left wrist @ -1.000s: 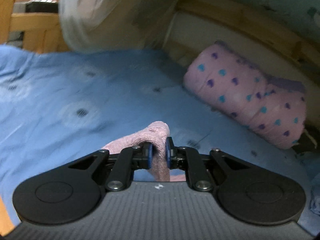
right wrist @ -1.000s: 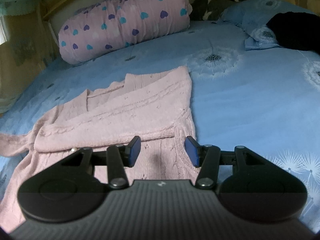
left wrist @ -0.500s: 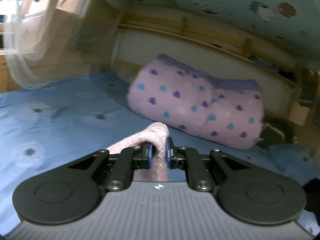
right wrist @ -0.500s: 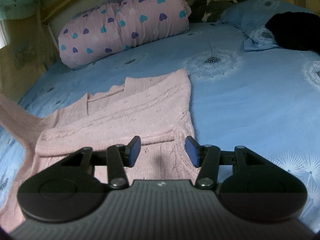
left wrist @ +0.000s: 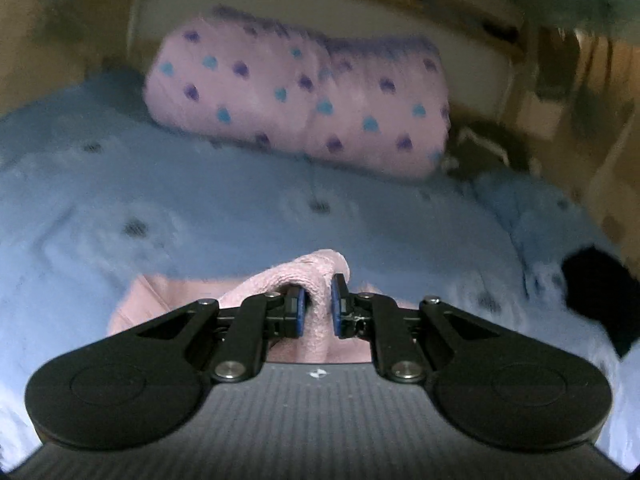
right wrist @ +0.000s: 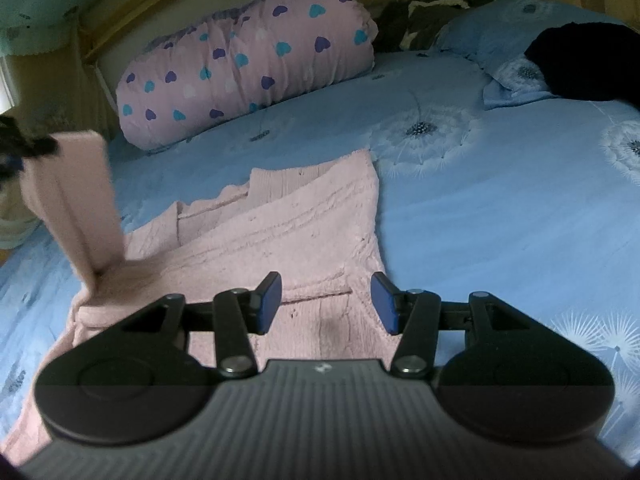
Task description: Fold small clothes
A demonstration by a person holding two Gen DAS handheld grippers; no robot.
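A small pink knitted cardigan lies partly folded on the blue bedsheet. My left gripper is shut on one pink sleeve and holds it up. In the right wrist view that sleeve stands lifted at the left, with the left gripper dark and blurred at its top. My right gripper is open and empty, low over the cardigan's near edge.
A pink bolster with heart print lies along the headboard and also shows in the left wrist view. A blue pillow carries a black garment at the right. A dark bundle lies behind.
My left gripper has swung right and lifted the sleeve up over the cardigan's left side. The right gripper has stayed open and nearly still.
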